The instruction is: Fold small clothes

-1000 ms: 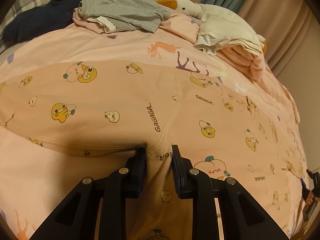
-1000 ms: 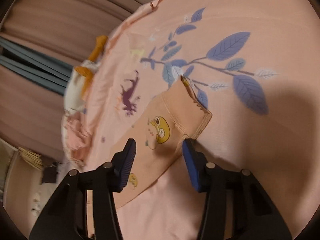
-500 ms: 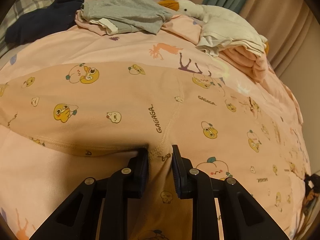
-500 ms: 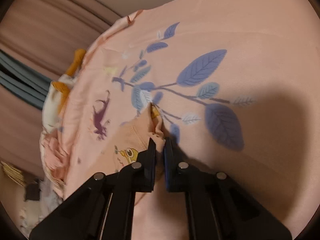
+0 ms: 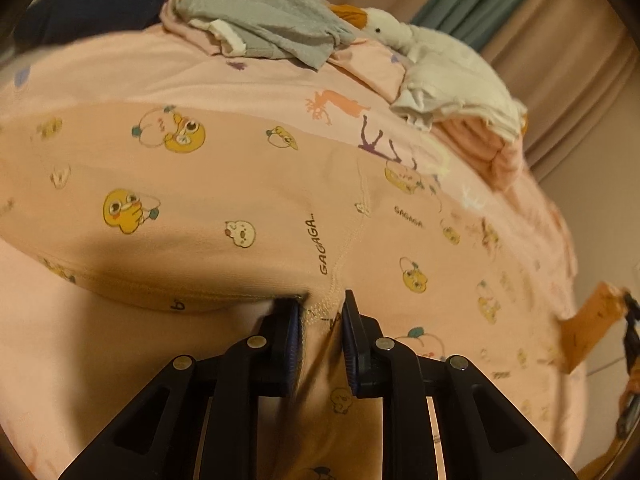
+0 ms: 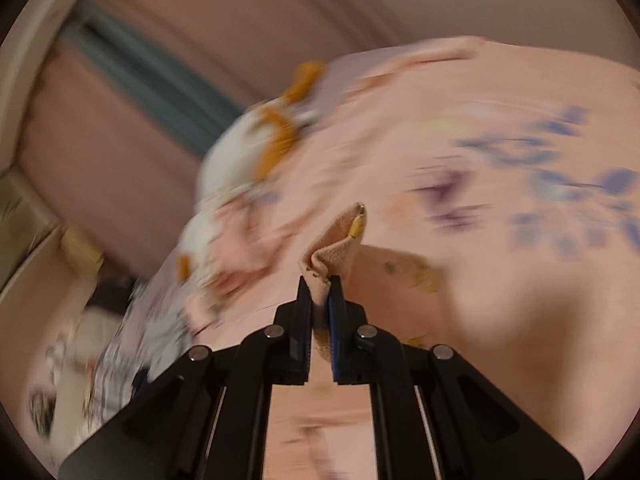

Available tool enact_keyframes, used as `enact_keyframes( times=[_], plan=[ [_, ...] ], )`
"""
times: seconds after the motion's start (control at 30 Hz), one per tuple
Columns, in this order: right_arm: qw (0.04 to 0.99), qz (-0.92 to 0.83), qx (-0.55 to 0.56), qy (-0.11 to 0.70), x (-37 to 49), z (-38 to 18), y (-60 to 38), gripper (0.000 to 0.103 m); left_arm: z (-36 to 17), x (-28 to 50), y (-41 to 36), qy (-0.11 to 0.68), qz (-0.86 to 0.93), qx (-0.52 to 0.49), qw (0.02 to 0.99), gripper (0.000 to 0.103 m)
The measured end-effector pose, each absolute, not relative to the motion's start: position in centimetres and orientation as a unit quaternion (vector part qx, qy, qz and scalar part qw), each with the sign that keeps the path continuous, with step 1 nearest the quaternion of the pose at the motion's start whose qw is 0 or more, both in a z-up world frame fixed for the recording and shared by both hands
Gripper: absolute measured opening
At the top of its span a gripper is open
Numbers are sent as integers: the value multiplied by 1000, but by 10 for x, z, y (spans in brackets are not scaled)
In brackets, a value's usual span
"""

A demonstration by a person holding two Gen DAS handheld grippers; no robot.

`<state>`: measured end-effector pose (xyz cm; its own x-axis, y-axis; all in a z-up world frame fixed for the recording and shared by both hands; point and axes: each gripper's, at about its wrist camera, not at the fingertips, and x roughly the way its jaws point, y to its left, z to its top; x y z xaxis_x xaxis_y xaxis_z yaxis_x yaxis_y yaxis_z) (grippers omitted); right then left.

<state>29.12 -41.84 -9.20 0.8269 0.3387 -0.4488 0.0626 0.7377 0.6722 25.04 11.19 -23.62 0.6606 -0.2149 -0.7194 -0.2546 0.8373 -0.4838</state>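
Left gripper [image 5: 322, 308] clamps the seamed hem of the peach cartoon-print garment [image 5: 248, 200], which lies spread on the pink bedsheet [image 5: 100, 72]. Right gripper [image 6: 320, 292] pinches a bunched corner of the same garment [image 6: 340, 240], raised off the sheet; this view is blurred.

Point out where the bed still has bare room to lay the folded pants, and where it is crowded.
Bare sheet lies left of the left gripper, below the duck-print pants. A narrower strip runs between the pants and the grey garment. The far edge is crowded: grey garment, goose plush, white clothes.
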Motion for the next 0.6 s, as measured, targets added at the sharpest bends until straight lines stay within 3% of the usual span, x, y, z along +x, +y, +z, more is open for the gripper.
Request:
enact_keyframes(
  times=[0.17,0.37,0.47,0.53,0.6],
  plan=[
    [881,148,291,342,326,-83,-269,7,-251,249,136,397,-33,-381,834,19],
    [861,233,181,415,327,-114,-84,8,-247,252,130,399,-34,-363,842,18],
    [860,223,111,446,332,-142,-34,21,-252,251,138,392,-51,-390,832,18],
    [847,220,61,480,337,-158,-17,62,-255,250,143,390,-64,-404,825,18],
    [849,218,47,480,333,-159,-24,62,-254,250,145,390,-71,-402,825,18]
  ],
)
